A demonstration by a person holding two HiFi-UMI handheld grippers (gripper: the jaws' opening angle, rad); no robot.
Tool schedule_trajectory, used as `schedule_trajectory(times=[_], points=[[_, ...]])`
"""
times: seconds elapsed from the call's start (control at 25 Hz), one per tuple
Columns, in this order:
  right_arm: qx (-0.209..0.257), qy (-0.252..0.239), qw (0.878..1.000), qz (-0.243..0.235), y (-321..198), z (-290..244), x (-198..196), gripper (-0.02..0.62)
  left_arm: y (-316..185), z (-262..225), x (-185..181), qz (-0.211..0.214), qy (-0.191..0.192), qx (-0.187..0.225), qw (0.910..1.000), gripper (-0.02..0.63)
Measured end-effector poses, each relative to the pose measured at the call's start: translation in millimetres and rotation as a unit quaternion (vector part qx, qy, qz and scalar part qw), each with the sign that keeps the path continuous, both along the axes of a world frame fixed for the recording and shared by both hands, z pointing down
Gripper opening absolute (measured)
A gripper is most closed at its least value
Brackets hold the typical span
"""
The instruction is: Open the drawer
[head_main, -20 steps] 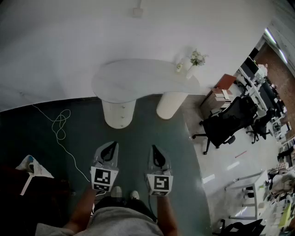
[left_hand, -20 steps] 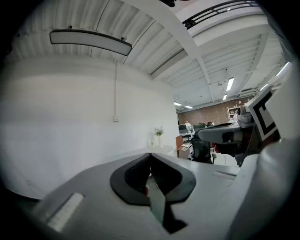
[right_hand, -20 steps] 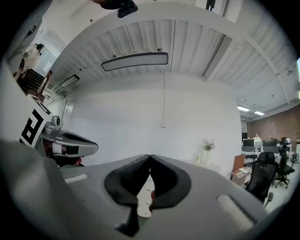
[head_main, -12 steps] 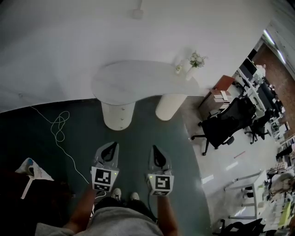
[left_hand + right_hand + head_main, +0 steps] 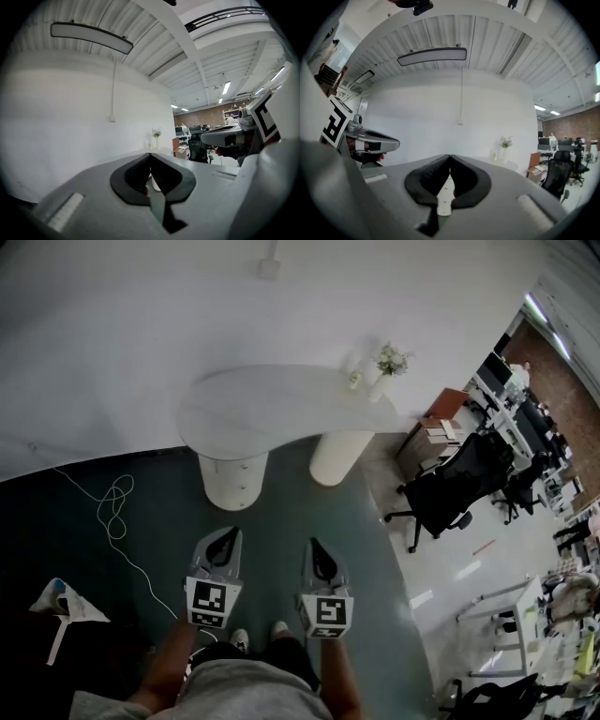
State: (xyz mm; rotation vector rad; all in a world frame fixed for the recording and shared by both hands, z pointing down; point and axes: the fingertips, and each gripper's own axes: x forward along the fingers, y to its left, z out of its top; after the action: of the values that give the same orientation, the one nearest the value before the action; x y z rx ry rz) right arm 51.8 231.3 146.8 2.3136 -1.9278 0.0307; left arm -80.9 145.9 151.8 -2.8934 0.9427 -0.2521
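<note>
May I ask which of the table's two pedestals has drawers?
The left pedestal, ahead of the left gripper: its front shows small knobs, while the right pedestal is plain.

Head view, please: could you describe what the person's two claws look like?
The left claw and right claw are pale grey tapered shells with dark inner pads. Each carries a cube with black-and-white square markers. The person wears grey clothing.

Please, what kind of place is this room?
Most likely an open-plan office: black swivel chairs stand by rows of desks with monitors on the right, and a white curved table carries a vase of flowers.
</note>
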Motion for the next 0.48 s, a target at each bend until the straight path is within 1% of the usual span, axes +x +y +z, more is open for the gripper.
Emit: schedule_trajectory(times=[0.28, 0.48], points=[[0.001, 0.0, 1.0, 0.008, -32.0, 7.9, 40.3, 0.005, -31.5, 7.7, 36.7, -0.003, -0.003, -0.005, 1.0, 0.009], [-0.006, -0.009, 1.0, -0.014, -77.4, 21.9, 82.1, 0.005, -69.0, 20.9, 75.6, -0.023, -0.013, -0.013, 0.9996, 0.009]])
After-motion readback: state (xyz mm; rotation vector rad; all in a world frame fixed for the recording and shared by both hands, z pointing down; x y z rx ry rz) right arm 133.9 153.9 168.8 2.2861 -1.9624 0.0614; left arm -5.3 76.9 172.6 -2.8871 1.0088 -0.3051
